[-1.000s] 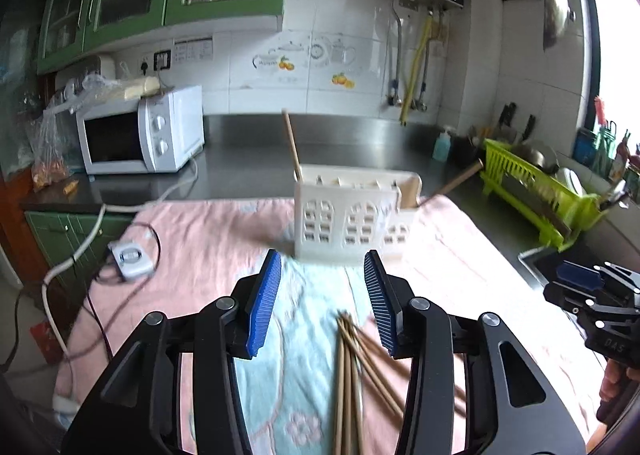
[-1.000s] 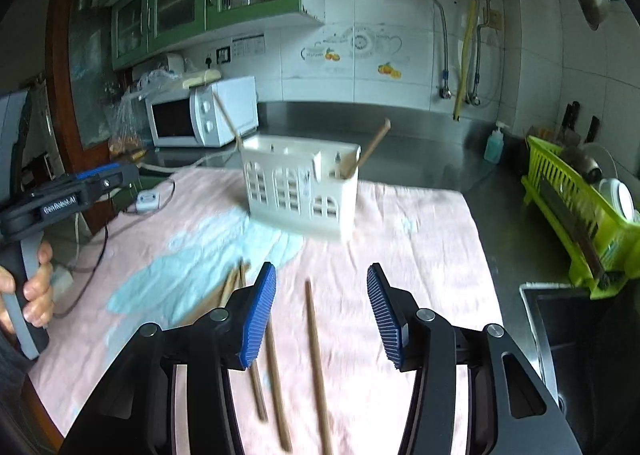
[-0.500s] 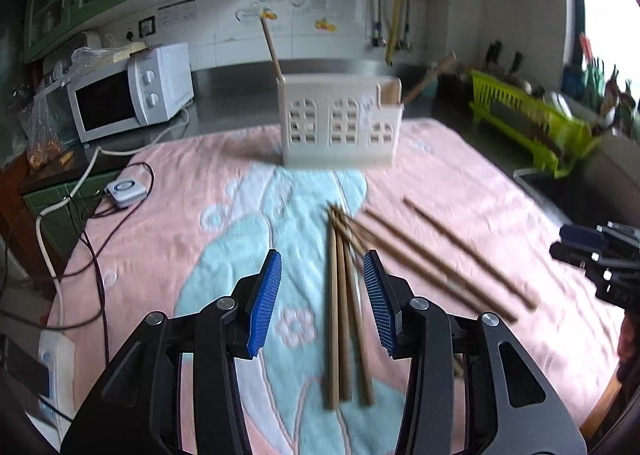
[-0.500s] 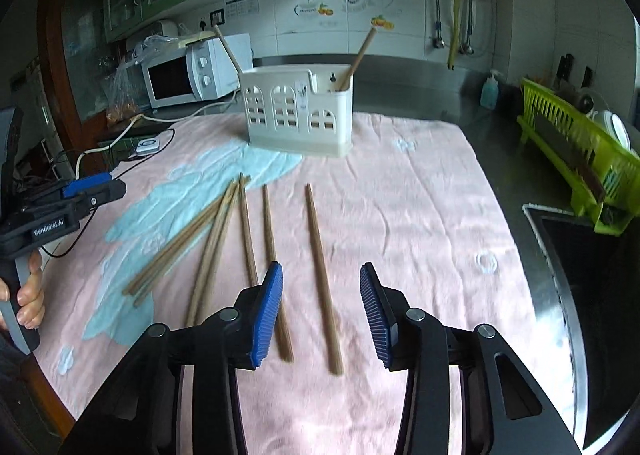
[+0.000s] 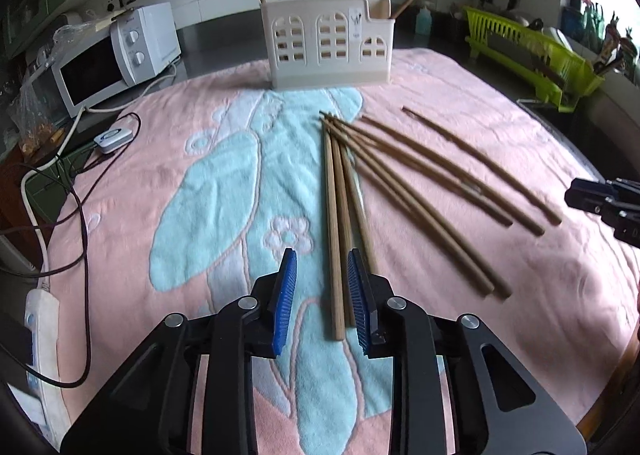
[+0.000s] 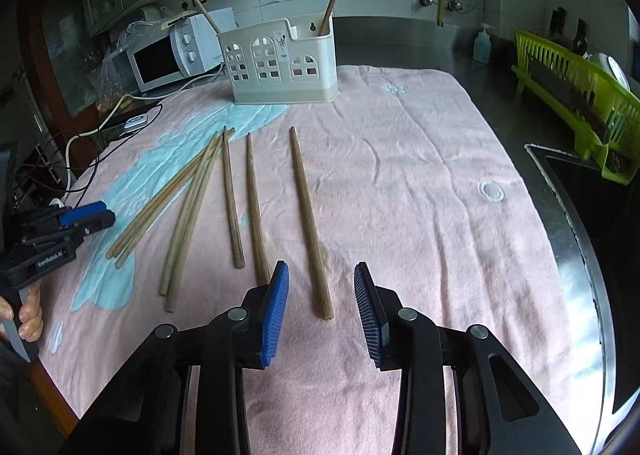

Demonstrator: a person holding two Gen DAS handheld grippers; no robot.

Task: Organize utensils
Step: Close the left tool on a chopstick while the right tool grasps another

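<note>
Pink towel (image 5: pixel 460 95) underneath; your left gripper (image 5: pixel 322 291) and right gripper (image 6: pixel 321 305), jaws just narrowing, each straddle a chopstick (image 5: pixel 334 239) (image 6: pixel 310 223), unpinched.

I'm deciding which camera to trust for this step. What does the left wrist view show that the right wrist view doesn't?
Only the left wrist view shows a chopstick's near end between the left gripper's jaws, which have just been closing but do not yet press on it.

Only the right wrist view shows the sink and the hand holding the left gripper.

Both show the white holder with two sticks standing in it, loose chopsticks on the pink towel, the microwave and the green rack.
</note>
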